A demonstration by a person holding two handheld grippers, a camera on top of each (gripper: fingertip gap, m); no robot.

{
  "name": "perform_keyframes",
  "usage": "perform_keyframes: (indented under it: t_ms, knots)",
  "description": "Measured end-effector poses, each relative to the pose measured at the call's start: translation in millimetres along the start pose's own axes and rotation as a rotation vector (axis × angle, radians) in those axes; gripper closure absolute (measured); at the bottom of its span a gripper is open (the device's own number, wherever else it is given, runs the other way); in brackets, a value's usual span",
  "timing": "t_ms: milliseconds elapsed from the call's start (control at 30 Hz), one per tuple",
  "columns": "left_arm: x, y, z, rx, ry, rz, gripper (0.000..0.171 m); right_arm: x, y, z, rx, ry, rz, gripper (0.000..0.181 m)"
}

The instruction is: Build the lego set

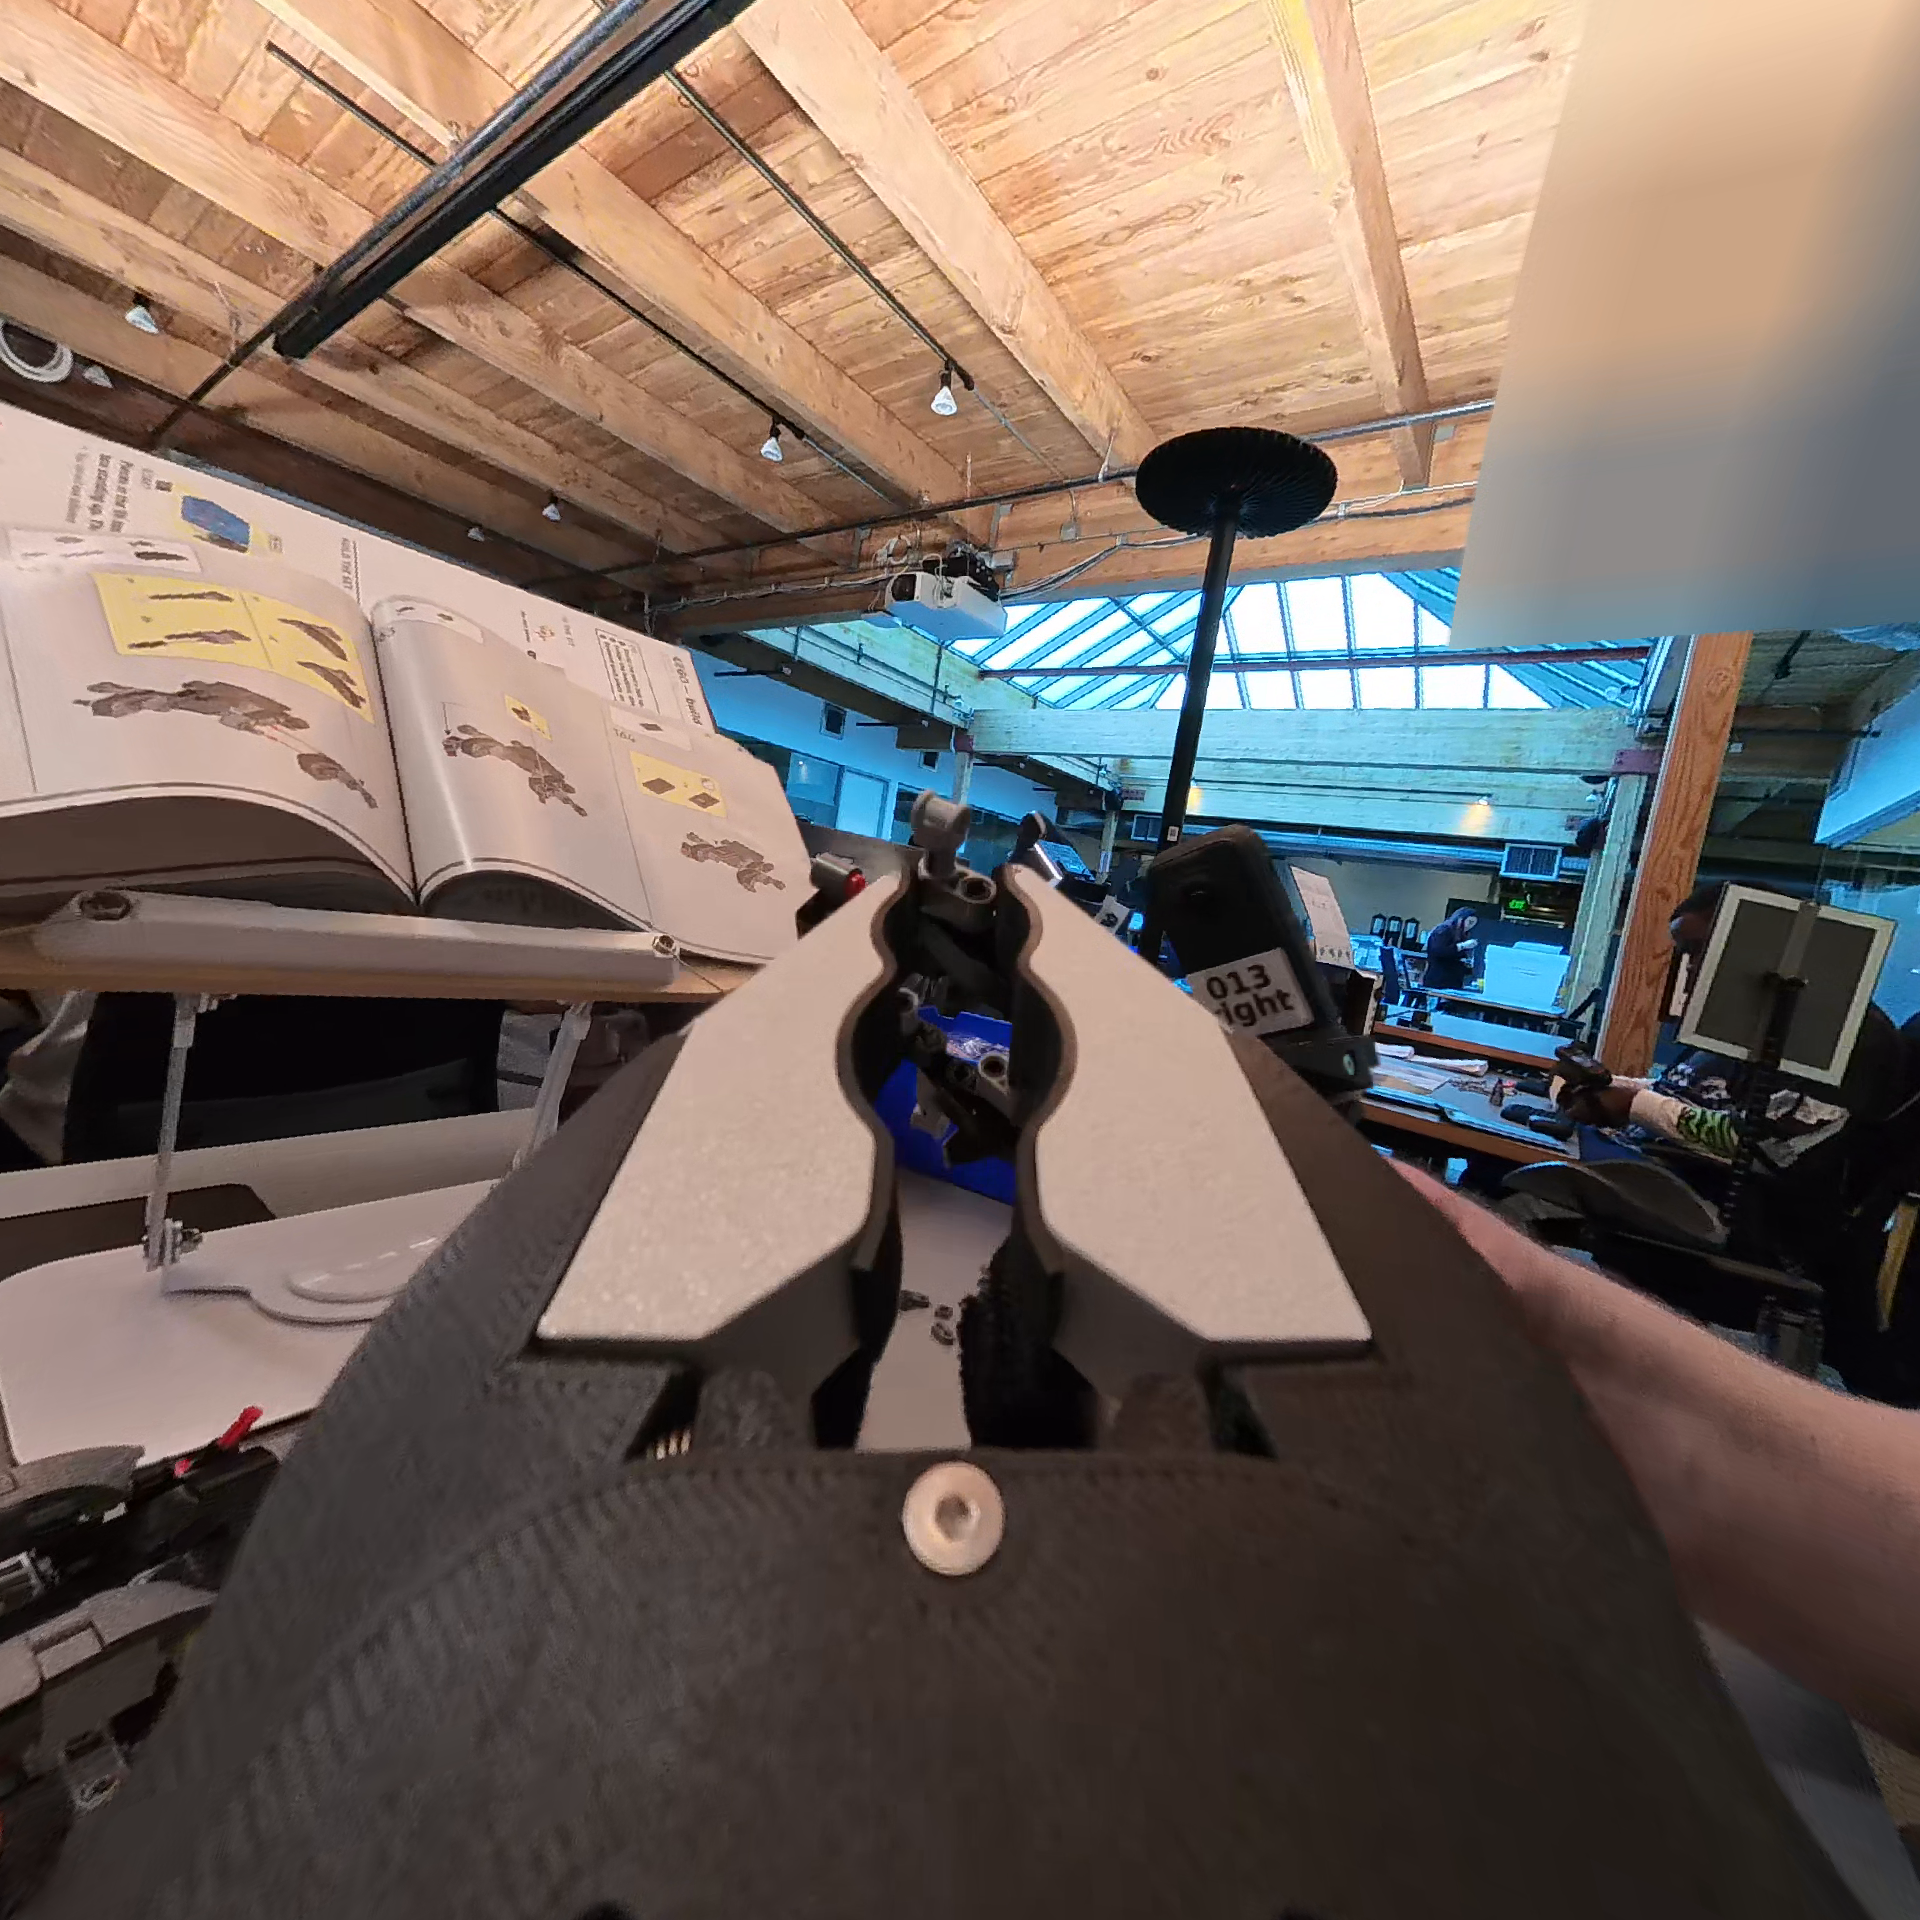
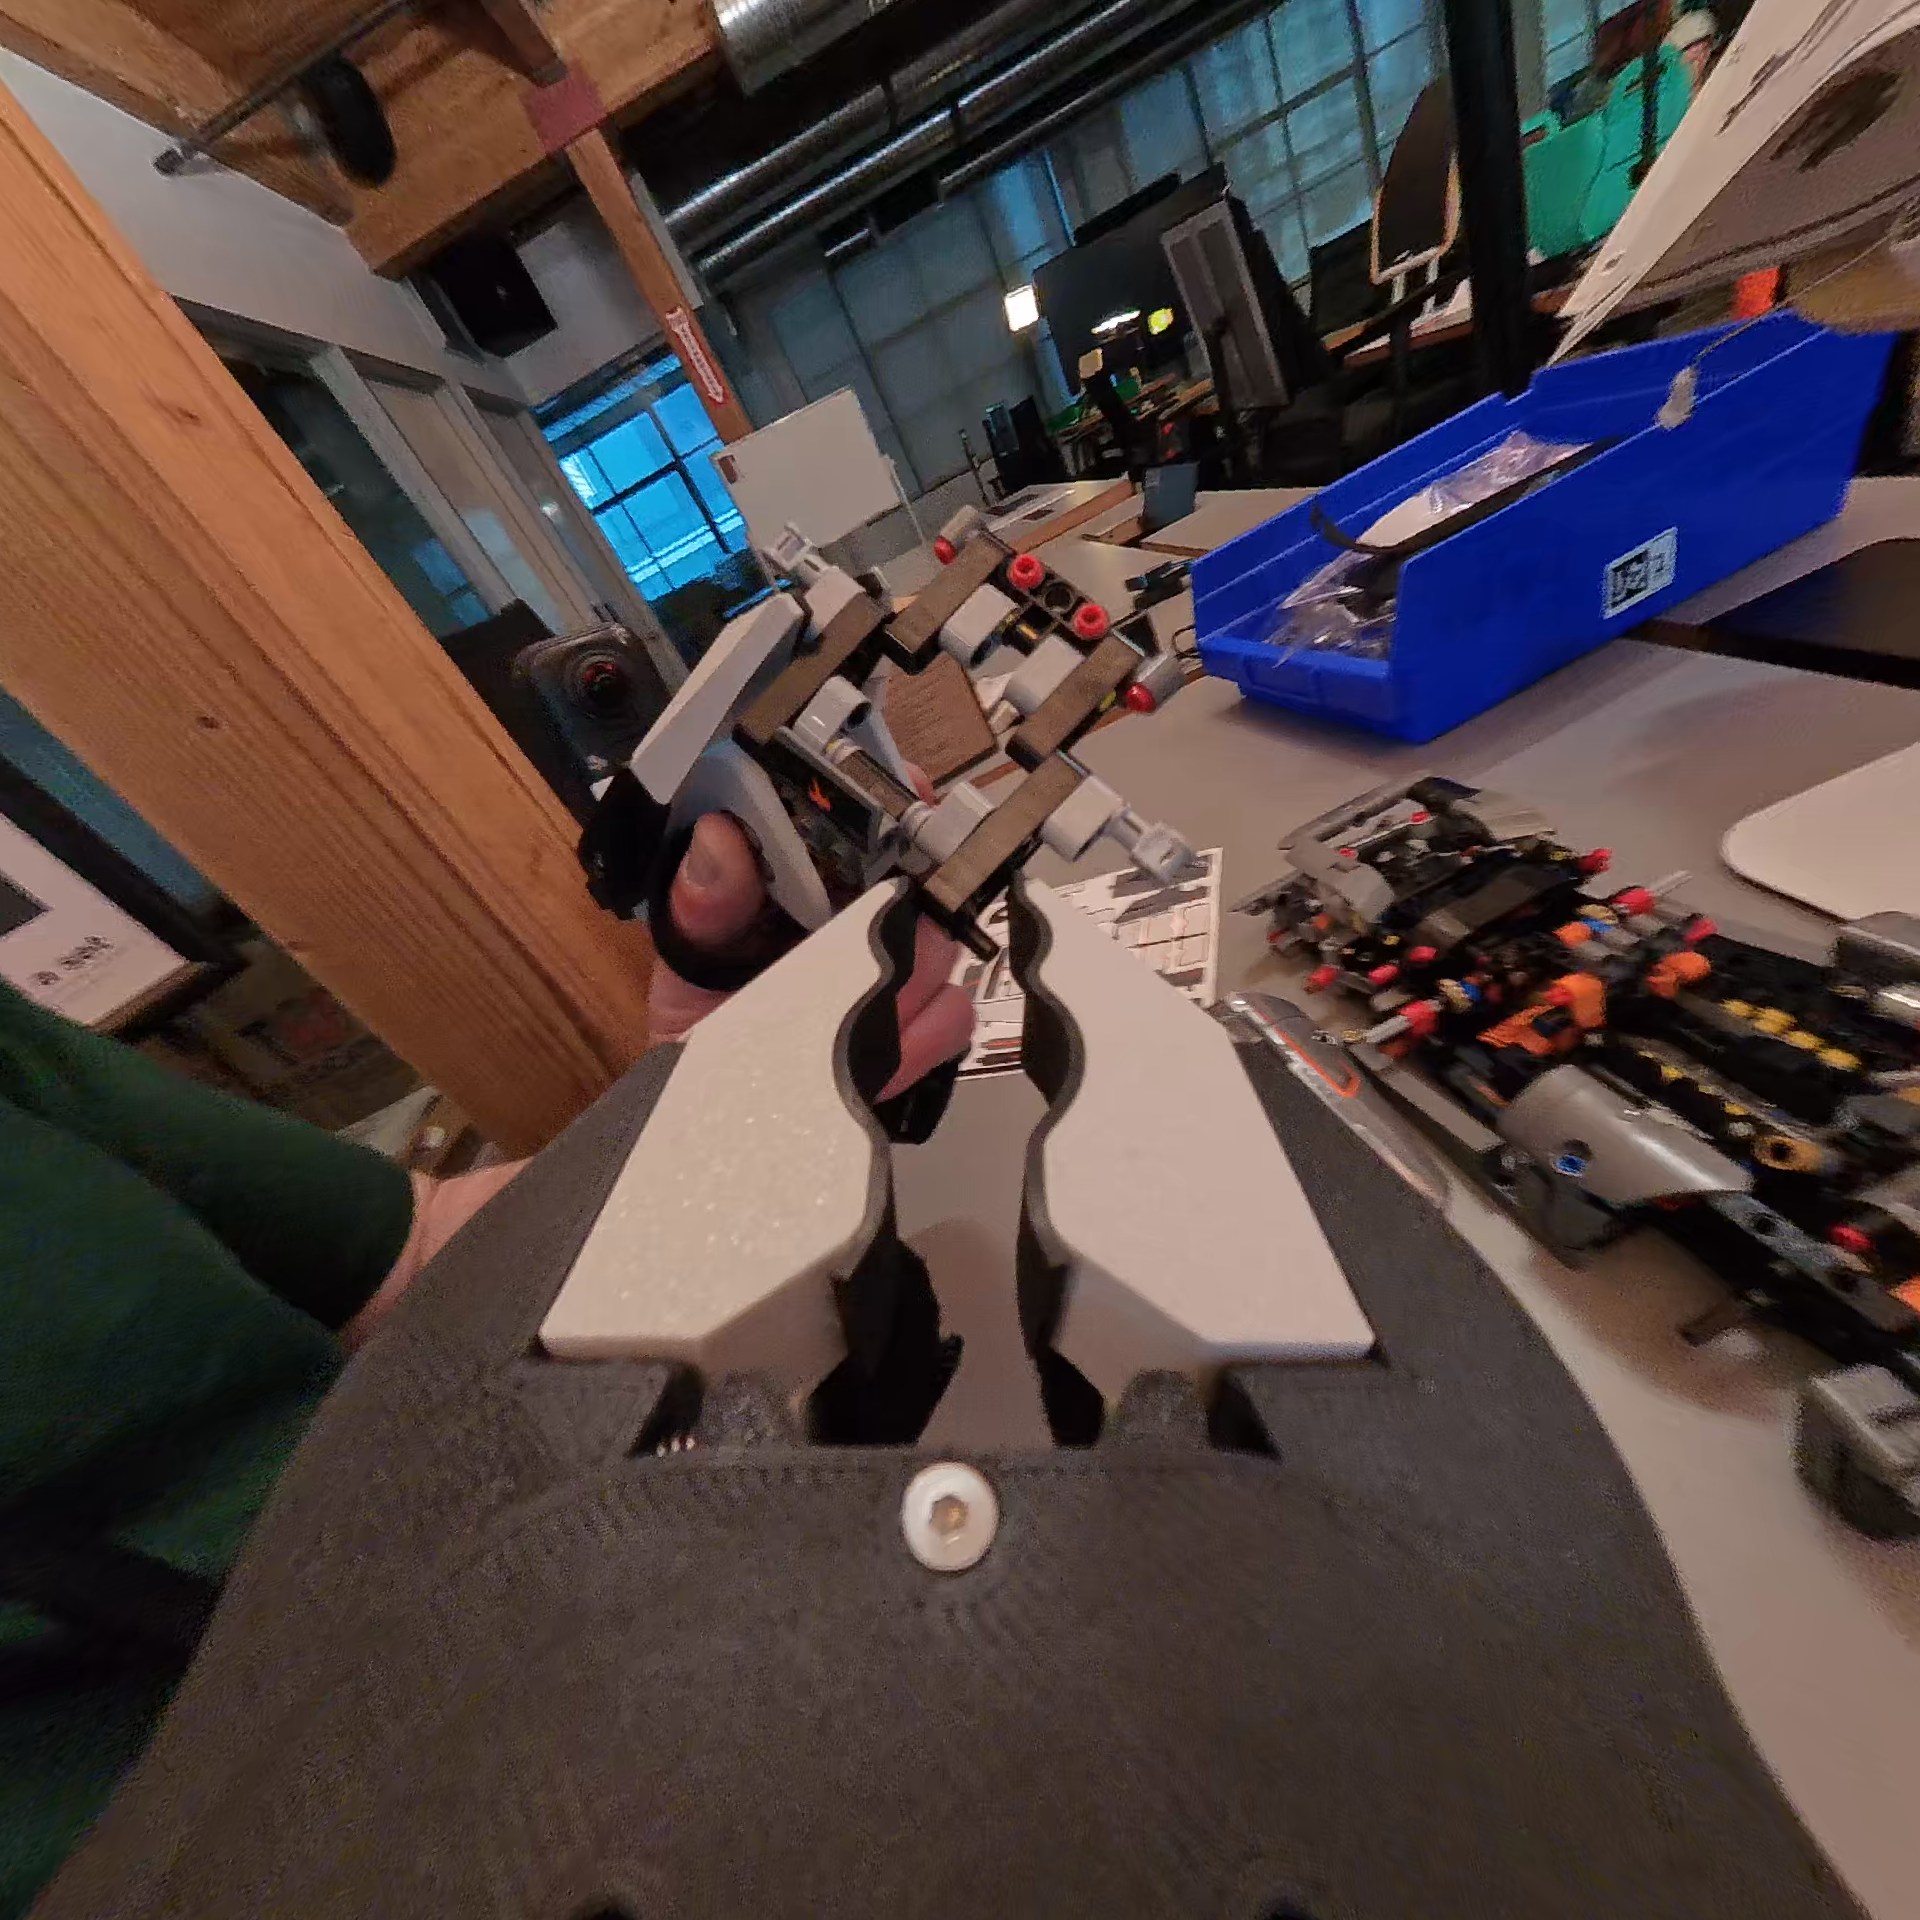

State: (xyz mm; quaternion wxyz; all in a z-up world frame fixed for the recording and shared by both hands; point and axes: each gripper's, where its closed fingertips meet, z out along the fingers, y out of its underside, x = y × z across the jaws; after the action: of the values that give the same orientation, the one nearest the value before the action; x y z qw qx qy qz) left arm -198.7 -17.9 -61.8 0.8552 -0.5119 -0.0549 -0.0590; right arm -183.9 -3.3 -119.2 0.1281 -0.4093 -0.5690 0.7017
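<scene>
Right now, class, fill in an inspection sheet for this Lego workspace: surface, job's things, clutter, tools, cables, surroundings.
Surface: grey table, partly covered.
Job's things: black and grey frame subassembly held in the air; large part-built model lying on the table; open instruction book on a stand; sticker sheet flat on the table.
Clutter: blue bin holding plastic bags.
Tools: left tool shut on the subassembly; right tool closed on its lower edge.
Cables: nothing seen on the table.
Surroundings: wooden post, timber ceiling, other desks behind.
</scene>
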Motion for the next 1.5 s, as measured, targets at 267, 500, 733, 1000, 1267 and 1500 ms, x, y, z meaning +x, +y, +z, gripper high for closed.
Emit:
perform_keyframes:
  t_ms: [267, 500, 733, 1000, 1267, 1500]
  knots:
    - [-4, 7, -1, -0.007, 0.009, -0.019, 0.159, 9, -5, -5, -0.035, 0.131, -0.153, 0.169]
    - [-12, 8, -3, 0.008, 0.014, -0.099, 0.159, 10, -16, -9, -0.004, 0.217, -0.241, 0.168]
    - [-24, 9, -7, 0.054, 0.056, -0.316, 0.159, 0, -24, -9, 0.014, 0.228, -0.329, 0.160]
    - [-31, 11, -8, 0.095, 0.119, -0.527, 0.159, -8, -21, -8, -0.017, 0.212, -0.387, 0.157]
    - [-35, 20, -7, 0.086, 0.138, -0.635, 0.159, -3, -20, -9, -0.052, 0.297, -0.480, 0.168]
    - [-38, 23, -7, 0.078, 0.101, -0.620, 0.159, -3, -19, -11, -0.070, 0.294, -0.460, 0.151]
